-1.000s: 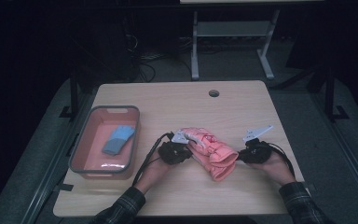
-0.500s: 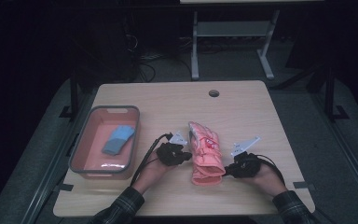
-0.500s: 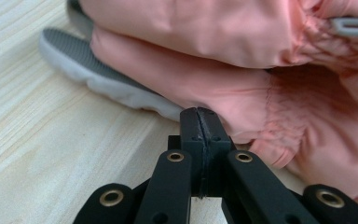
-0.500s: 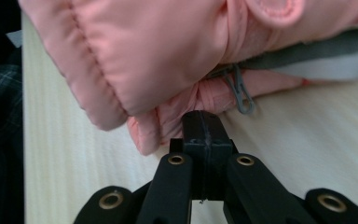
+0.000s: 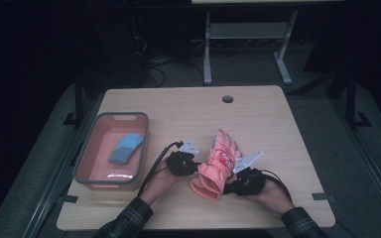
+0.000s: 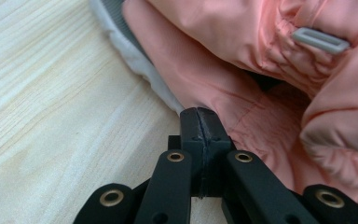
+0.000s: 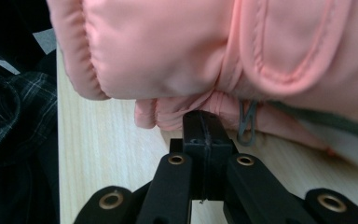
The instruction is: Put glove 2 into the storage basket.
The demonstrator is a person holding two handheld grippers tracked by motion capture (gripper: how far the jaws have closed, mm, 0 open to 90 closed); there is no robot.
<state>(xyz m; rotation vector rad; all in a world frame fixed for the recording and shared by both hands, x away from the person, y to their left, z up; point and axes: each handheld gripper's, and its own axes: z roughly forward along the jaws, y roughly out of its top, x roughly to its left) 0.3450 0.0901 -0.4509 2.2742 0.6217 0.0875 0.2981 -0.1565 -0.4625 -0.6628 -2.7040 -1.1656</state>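
Left gripper [image 5: 194, 166] jaws are pressed together at the pink glove [image 5: 219, 166], cuff edge. Right gripper [image 5: 230, 187] jaws likewise, tips touching the cuff. The glove lies near-centre on the table [image 5: 258, 114], right of the bin [image 5: 91, 148].

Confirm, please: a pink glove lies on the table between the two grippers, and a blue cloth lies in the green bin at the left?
Not quite: the bin is pink, not green, as the high view shows. The blue cloth lies in it, and the pink glove lies between the two grippers.
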